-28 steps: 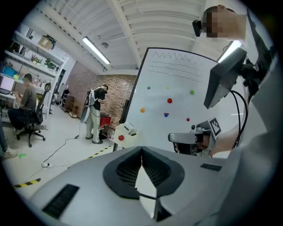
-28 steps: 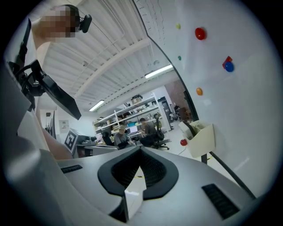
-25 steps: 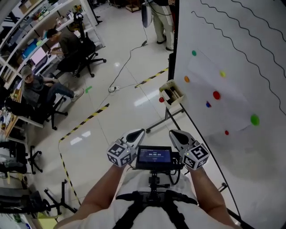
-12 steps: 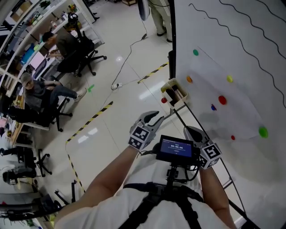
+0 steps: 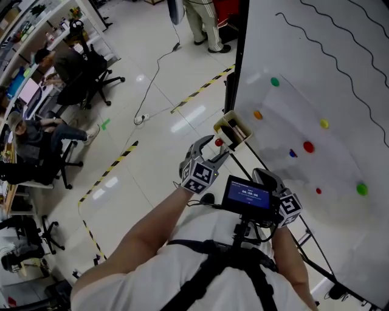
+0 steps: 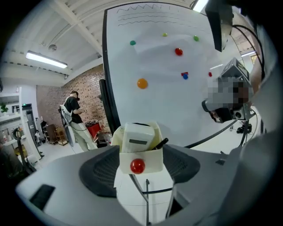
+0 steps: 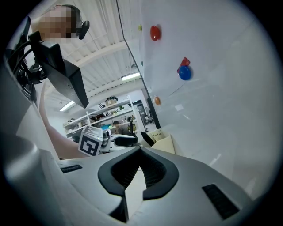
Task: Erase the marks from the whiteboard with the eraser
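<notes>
eraser [image 6: 138, 137]: white, upright in holder [image 6: 152, 162] | whiteboard [image 5: 340, 158]: upright, wavy marks [image 6: 135, 7]

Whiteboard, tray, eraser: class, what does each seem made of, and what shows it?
Whiteboard: glossy white coated panel, probably; it shows soft reflections.
Tray: matt cream plastic, likely; thin moulded walls.
Eraser: smooth white plastic shell, it seems; rounded edges, a grey strip.

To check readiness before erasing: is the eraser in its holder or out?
In: the eraser stands inside the cream holder, beside a black marker.
</notes>
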Available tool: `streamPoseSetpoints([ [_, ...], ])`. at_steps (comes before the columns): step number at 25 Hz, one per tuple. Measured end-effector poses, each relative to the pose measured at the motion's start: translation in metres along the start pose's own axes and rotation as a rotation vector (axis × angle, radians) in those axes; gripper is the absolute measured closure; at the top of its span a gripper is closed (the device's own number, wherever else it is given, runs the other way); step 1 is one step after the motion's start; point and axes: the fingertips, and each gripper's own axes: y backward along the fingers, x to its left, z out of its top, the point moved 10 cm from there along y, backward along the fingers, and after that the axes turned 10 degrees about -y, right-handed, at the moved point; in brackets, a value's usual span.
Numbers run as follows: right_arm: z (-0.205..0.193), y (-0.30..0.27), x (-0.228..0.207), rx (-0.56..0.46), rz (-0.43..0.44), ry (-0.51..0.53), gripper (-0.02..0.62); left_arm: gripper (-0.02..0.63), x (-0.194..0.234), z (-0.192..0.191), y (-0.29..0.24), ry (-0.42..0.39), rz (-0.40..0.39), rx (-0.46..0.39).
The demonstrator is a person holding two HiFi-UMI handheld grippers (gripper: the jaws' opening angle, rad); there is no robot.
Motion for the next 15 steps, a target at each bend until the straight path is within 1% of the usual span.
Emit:
streamPoseSetpoints([
  [2,0.001,0.0,0.005,0.003,-0.019,-0.002,0.581,0.275,0.005,0.0,-0.003,-0.002,-0.003,-0.02],
  [6,0.001,0.004,0.006,-0.007,-0.063,-0.006,0.581,0.275,0.01,0.004,-0.01,-0.04,-0.047,-0.058],
  [7,0.0,0.005,0.005,-0.012,-0.071,-0.009,0.581,0.314,0.011,0.004,-0.012,-0.044,-0.049,-0.065],
  [8,0.0,0.007,0.005,-0.017,-0.079,-0.011,0.581,0.334,0.013,0.004,-0.013,-0.046,-0.048,-0.068],
  [11,-0.001,0.011,0.004,-0.032,-0.102,-0.014,0.581,0.337,0.016,0.005,-0.016,-0.049,-0.047,-0.074],
  [13,0.002,0.014,0.004,-0.046,-0.118,-0.016,0.581,0.337,0.018,0.007,-0.019,-0.039,-0.039,-0.081],
  [15,0.004,0.015,0.004,-0.054,-0.13,-0.014,0.581,0.345,0.023,0.008,-0.022,0.002,-0.014,-0.089],
])
